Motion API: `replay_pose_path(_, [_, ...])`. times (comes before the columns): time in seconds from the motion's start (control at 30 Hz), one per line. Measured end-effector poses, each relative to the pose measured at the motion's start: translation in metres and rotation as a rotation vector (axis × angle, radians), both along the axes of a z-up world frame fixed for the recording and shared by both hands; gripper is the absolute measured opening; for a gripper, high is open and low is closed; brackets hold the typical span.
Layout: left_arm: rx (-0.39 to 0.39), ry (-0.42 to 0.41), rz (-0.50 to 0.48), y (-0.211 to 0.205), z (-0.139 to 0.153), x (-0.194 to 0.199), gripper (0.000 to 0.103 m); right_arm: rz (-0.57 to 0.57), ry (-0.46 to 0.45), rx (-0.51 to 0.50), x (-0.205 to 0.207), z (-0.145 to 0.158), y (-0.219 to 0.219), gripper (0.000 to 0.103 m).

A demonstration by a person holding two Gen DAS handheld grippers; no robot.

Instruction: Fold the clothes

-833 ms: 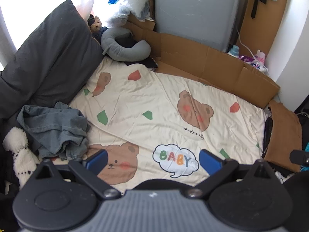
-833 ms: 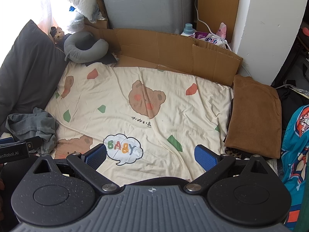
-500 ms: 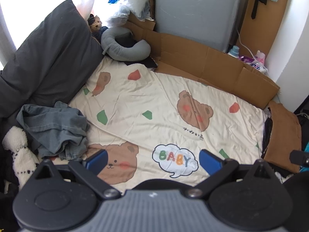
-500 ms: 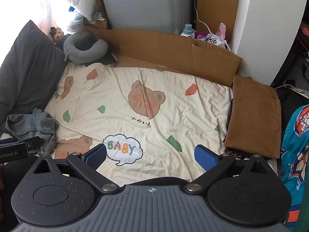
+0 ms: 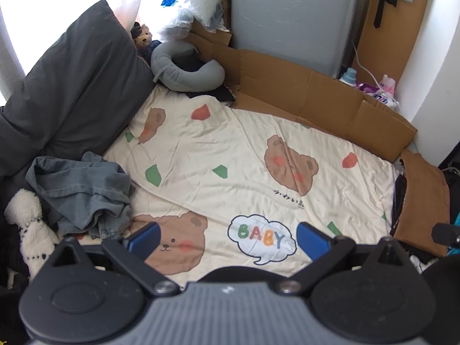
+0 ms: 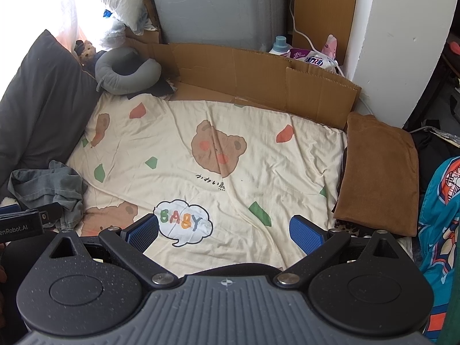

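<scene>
A crumpled heap of blue-grey denim clothing [image 5: 83,192] lies unfolded at the left edge of a bed, resting partly on the cream bedsheet [image 5: 230,155] printed with brown bear faces, green and red shapes and a "BABY" speech bubble. In the right wrist view the same heap [image 6: 49,187] sits at the far left, just beyond the tip of the other tool. A dark grey pillow [image 5: 72,92] leans behind the clothing, and a white fluffy toy [image 5: 26,218] lies just beside it at the bed's edge.

The left tool [image 5: 227,237] hangs over the near part of the sheet, its blue-padded jaws spread wide with nothing between them; the heap is near its left finger but apart from it. The right tool [image 6: 224,234] is likewise spread wide and empty above the speech bubble.

Farther out, a grey neck pillow [image 5: 184,72] lies at the head of the bed beside a small teddy bear [image 5: 142,36]. Flattened cardboard [image 5: 316,95] lines the far side, with a grey cabinet [image 5: 290,17] behind it. A folded brown cloth [image 6: 379,172] rests at the sheet's right edge.
</scene>
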State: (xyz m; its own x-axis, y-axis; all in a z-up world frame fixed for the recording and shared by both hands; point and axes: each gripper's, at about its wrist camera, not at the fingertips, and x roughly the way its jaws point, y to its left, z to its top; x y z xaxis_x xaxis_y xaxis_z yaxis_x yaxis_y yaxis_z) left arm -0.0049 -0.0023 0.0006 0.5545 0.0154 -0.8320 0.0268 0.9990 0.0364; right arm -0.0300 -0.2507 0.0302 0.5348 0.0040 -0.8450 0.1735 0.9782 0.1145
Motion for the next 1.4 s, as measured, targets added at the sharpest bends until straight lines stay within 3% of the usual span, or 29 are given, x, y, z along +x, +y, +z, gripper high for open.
replay_pose_path(0.87, [-0.001,-0.015,-0.015,0.000,0.001,-0.001,0.102,-0.009,0.002,0.006,0.000,0.001,-0.001,0.101])
replay_pose_path(1.3, [-0.063,0.030,-0.015,0.010,0.002,0.007,0.102,-0.009,0.019,-0.010,0.002,0.004,-0.002,0.101])
replay_pose_path(1.4, [-0.041,0.027,-0.009,0.015,0.002,0.006,0.102,-0.002,0.023,-0.014,0.002,0.006,-0.004,0.101])
